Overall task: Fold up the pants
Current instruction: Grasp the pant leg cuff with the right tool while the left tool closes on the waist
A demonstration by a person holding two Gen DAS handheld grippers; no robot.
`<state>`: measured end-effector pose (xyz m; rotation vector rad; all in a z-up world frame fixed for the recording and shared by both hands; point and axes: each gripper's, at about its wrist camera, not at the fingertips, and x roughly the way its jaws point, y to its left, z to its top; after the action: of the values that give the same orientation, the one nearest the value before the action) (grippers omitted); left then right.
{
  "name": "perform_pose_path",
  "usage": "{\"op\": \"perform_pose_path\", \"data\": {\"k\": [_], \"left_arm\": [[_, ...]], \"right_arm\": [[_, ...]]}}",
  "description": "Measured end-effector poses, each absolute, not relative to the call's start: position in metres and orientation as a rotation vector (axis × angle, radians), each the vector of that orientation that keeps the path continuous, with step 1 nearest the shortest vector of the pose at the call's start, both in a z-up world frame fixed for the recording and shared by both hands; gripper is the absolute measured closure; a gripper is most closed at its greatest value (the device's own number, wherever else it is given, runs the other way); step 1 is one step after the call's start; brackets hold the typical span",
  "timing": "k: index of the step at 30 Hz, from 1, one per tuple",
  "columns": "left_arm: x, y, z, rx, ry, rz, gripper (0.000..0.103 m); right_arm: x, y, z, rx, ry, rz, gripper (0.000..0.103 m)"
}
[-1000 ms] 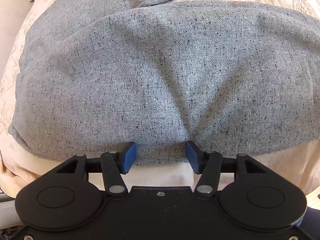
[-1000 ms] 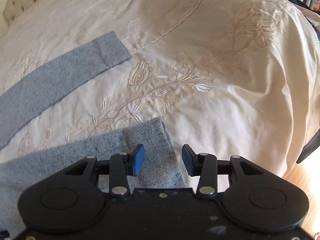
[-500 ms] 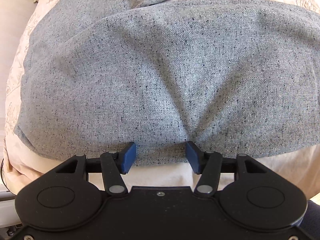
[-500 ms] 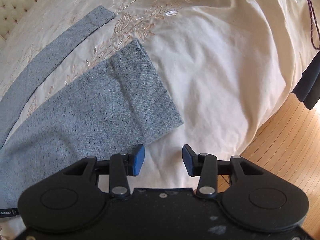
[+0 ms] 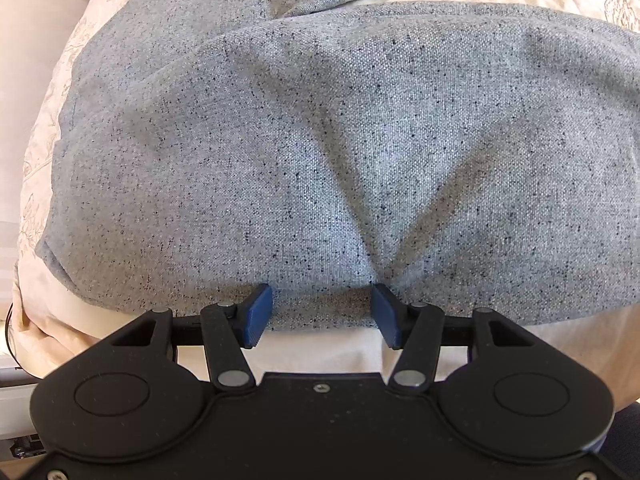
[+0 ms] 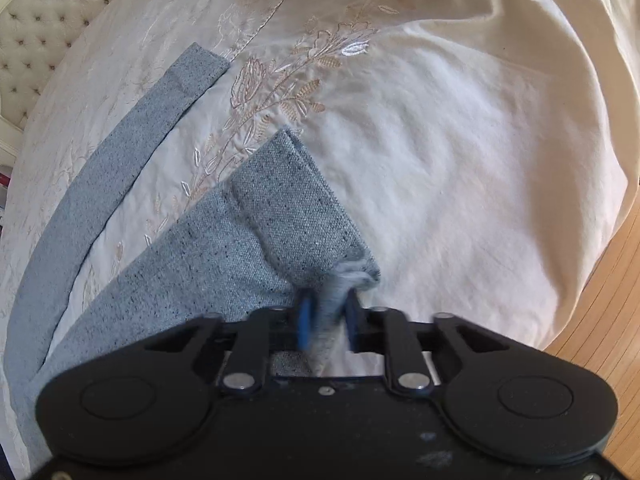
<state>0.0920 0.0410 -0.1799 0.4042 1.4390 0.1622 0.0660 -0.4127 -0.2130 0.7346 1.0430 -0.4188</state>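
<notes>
One hand-held gripper now closing on a hem corner
The right hand-held gripper [image 6: 326, 322] pinches the near trouser leg [image 6: 224, 256] at 6 o'clock on the bed [image 6: 460, 152]; before, it stood open. The left hand-held gripper [image 5: 322, 312] stays open around the pants [image 5: 320, 140], so lifting can begin.

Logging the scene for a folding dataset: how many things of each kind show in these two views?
Pants: 1
Bedspread: 1
Grippers, left and right: 2
Headboard: 1
Total: 5

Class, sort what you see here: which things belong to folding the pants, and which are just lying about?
Belongs to the job:
grey pants
nearer leg's cuff
right tongs, closing on it
left tongs

Just there:
bedspread
headboard
wooden floor
</notes>
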Motion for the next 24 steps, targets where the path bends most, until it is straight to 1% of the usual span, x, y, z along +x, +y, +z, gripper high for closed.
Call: {"op": "perform_pose_path", "data": {"k": [4, 8, 14, 16, 20, 24], "left_arm": [[0.084, 0.049, -0.160, 0.346, 1.394, 0.107, 0.043], [0.070, 0.058, -0.135, 0.308, 1.331, 0.056, 0.043], [0.049, 0.077, -0.113, 0.254, 1.288, -0.007, 0.043], [0.042, 0.086, -0.113, 0.239, 1.287, -0.032, 0.043], [0.027, 0.099, -0.117, 0.212, 1.294, -0.063, 0.043], [0.025, 0.120, -0.116, 0.092, 1.263, -0.021, 0.043]], "right_arm": [[0.059, -0.417, -0.187, 0.724, 1.016, -0.401, 0.096], [0.048, -0.420, -0.149, 0.707, 0.957, -0.393, 0.097], [0.036, -0.412, -0.103, 0.677, 0.938, -0.415, 0.097], [0.034, -0.408, -0.102, 0.663, 0.959, -0.438, 0.097], [0.042, -0.403, -0.123, 0.610, 1.013, -0.501, 0.097], [0.054, -0.398, -0.136, 0.550, 1.039, -0.528, 0.097]]}}
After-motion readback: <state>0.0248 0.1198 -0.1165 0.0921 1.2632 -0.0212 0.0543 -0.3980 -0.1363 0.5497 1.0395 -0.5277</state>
